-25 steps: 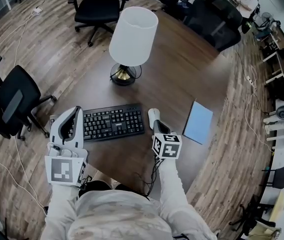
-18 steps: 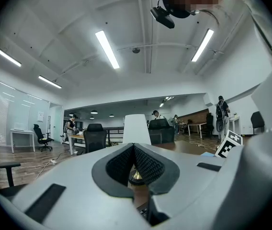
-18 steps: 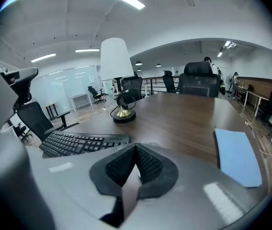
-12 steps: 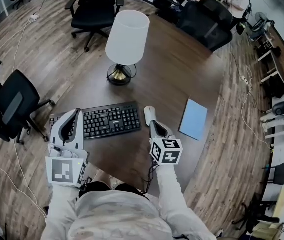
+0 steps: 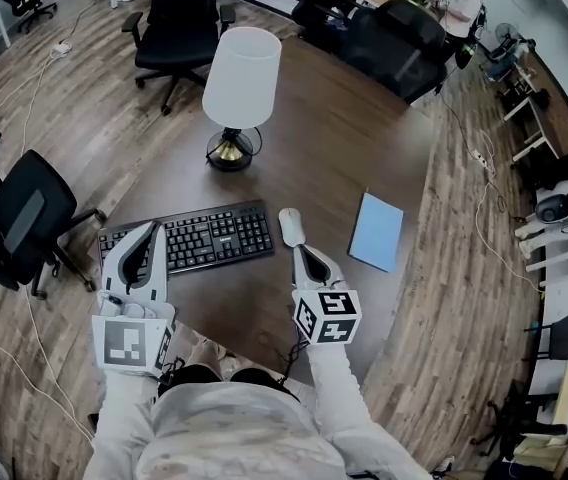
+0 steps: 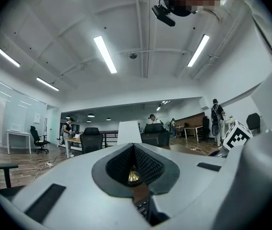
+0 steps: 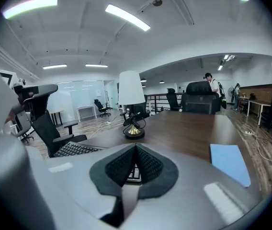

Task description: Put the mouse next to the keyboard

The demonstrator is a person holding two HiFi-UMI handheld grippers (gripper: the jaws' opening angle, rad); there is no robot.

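Head view, listed from frame left to frame right.

1. Black swivel office chair (image 5: 22, 211), far left, on the wood-plank floor, off the table.
2. Left gripper (image 5: 148, 234), white plastic with a square-marker cube, lower left. Its tips lie over the left end of the keyboard; contact cannot be told. Left gripper view: jaws closed together, nothing held between them.
3. Black full-size computer keyboard (image 5: 199, 238), flat on the dark brown wooden table (image 5: 344, 133), left of centre.
4. Table lamp with white drum shade and brass base (image 5: 241, 78), upper centre, well beyond the keyboard.
5. White computer mouse (image 5: 291, 227), centre of frame, lying on the table just beside the keyboard's right end and roughly level with it. Nothing grips it.
6. Right gripper (image 5: 308, 255), white, marker cube toward the wearer, just below the mouse in the frame and apart from it. Right gripper view: jaws pressed shut, empty.
7. Flat light-blue notebook (image 5: 376, 231), right of centre, apart from the mouse.

Status, as a judgement: the mouse sits free next to the keyboard, so the placing looks complete. Nothing appears left except, at most, taking both hands clear of the desk.
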